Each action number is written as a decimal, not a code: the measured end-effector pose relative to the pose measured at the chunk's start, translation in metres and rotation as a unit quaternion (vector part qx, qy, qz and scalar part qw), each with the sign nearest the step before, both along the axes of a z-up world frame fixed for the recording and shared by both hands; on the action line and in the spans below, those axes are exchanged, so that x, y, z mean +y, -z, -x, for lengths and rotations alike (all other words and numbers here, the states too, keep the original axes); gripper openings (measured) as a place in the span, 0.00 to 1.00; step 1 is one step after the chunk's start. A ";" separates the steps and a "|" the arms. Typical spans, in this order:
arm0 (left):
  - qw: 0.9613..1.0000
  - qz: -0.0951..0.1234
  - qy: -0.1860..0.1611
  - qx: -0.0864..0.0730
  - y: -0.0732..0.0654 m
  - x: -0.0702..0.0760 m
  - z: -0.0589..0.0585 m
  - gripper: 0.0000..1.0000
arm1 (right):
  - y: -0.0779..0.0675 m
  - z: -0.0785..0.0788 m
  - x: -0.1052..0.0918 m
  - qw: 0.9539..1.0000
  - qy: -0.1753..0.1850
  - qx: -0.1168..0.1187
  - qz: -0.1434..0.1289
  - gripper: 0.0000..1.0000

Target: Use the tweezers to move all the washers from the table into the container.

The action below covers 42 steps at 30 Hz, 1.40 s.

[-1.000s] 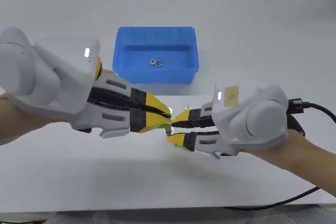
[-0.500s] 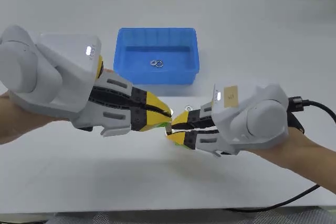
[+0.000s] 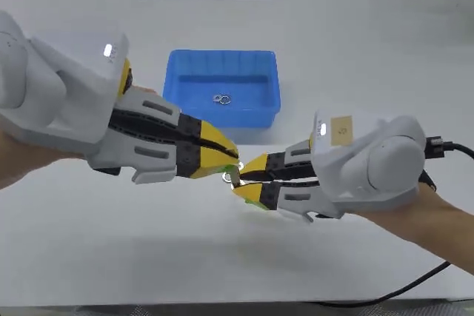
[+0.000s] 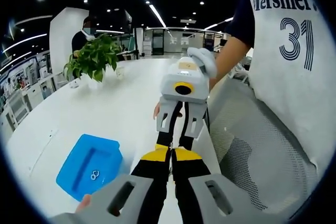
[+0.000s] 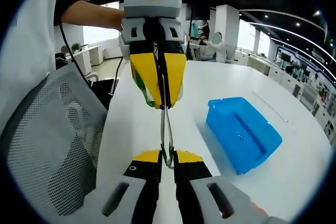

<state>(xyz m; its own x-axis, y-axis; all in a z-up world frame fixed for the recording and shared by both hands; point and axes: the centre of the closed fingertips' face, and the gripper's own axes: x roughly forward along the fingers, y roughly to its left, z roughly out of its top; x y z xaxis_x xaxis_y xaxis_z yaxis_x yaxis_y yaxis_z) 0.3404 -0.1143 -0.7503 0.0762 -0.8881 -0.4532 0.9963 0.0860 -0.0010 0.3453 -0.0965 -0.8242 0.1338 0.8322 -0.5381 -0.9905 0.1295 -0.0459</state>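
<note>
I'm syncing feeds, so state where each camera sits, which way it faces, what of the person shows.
Head view: on the headset, looking down at the table, container, left gripper and right gripper; forearms show.
Left gripper view: on the left gripper, facing the right gripper; torso and arm show.
Right gripper view: on the right gripper, facing the left gripper along the tweezers; arm shows.
Both gripper views share the container.

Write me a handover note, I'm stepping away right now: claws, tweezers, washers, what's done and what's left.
Left claw: shut on the tweezers.
Right claw: shut on their other end, tip to tip with the left one, in front of the container.
Done: two washers lie in the blue container.
Left: check the table around the claws for remaining washers and tweezer them in.
</note>
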 end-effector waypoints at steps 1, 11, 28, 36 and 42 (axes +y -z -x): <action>1.000 0.000 0.001 -0.001 -0.001 0.000 0.000 0.05 | -0.002 0.000 0.001 1.000 -0.001 -0.001 -0.001 0.10; 0.999 -0.004 0.018 -0.049 -0.041 0.006 -0.020 0.05 | -0.043 -0.027 0.008 0.998 0.003 -0.051 -0.020 0.10; 0.994 -0.012 0.031 -0.106 -0.069 0.005 -0.086 0.05 | -0.074 -0.101 0.013 0.994 0.014 -0.107 -0.026 0.10; 0.996 -0.017 0.013 -0.087 -0.040 0.015 -0.120 0.05 | -0.046 -0.128 0.022 0.995 0.014 -0.095 -0.004 0.10; 0.997 -0.024 0.012 -0.069 -0.018 0.017 -0.132 0.05 | -0.022 -0.139 0.028 0.997 0.008 -0.077 0.010 0.10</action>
